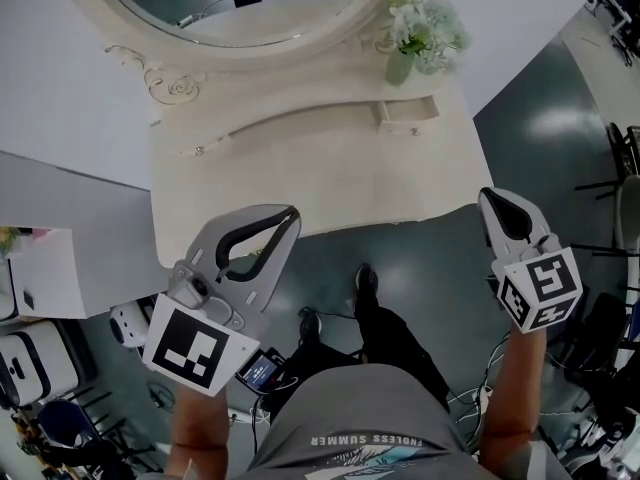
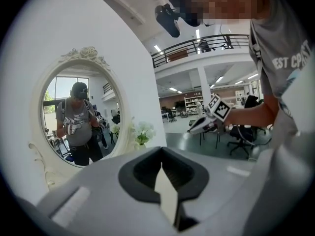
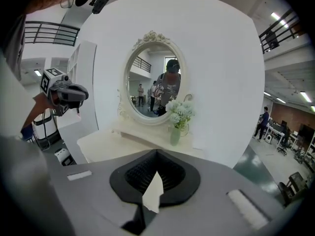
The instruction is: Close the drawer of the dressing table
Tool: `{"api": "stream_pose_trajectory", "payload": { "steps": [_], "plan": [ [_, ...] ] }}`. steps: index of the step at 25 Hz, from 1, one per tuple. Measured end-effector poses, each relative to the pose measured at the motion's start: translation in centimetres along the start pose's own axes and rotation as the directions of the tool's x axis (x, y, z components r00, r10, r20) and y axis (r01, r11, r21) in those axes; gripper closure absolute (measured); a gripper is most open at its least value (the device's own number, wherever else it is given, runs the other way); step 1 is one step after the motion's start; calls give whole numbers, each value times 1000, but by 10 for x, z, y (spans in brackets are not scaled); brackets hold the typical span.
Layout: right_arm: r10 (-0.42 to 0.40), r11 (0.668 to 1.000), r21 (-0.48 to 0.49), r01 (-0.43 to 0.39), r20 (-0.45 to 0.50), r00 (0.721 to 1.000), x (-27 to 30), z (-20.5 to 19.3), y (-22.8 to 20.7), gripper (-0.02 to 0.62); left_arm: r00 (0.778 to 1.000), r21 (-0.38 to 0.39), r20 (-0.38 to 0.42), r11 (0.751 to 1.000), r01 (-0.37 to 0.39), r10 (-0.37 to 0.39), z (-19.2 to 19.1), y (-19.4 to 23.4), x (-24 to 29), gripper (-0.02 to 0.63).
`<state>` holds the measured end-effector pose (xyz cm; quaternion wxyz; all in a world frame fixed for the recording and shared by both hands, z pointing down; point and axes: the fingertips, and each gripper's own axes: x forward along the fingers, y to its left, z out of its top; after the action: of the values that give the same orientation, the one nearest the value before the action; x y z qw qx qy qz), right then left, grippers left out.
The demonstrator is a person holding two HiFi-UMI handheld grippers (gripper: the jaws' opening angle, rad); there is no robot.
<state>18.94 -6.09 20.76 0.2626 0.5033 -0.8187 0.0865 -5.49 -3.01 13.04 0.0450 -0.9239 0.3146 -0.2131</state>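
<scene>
The cream dressing table (image 1: 300,178) stands in front of me under an oval mirror (image 1: 240,8). A small drawer (image 1: 408,116) in its raised back shelf, right of centre, sticks out a little. My left gripper (image 1: 292,212) hovers over the table's front edge, well short of the drawer, jaws shut and empty. My right gripper (image 1: 487,194) hangs beside the table's right front corner, also shut with nothing held. In the left gripper view the closed tips (image 2: 161,149) point toward the mirror (image 2: 81,119). In the right gripper view the closed tips (image 3: 156,152) face the tabletop (image 3: 108,144).
A vase of pale flowers (image 1: 420,33) stands on the shelf just above the drawer. A white wall panel (image 1: 60,118) backs the table. A white cabinet (image 1: 40,268) sits at the left, and office chairs (image 1: 620,158) at the right on the grey floor.
</scene>
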Motion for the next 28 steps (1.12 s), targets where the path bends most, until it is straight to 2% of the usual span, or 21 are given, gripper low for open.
{"api": "stream_pose_trajectory", "payload": {
  "steps": [6, 12, 28],
  "plan": [
    [42, 999, -6, -42, -31, 999, 37, -16, -4, 595, 998, -68, -58, 998, -14, 10, -24, 3, 15, 604],
    [69, 998, -2, -70, -67, 995, 75, -37, -19, 594, 995, -103, -96, 995, -20, 10, -43, 4, 36, 604],
    [129, 990, -28, -136, -173, 976, 168, -91, -51, 594, 983, -158, -185, 987, -33, 3, -87, 8, 79, 604]
  ]
}}
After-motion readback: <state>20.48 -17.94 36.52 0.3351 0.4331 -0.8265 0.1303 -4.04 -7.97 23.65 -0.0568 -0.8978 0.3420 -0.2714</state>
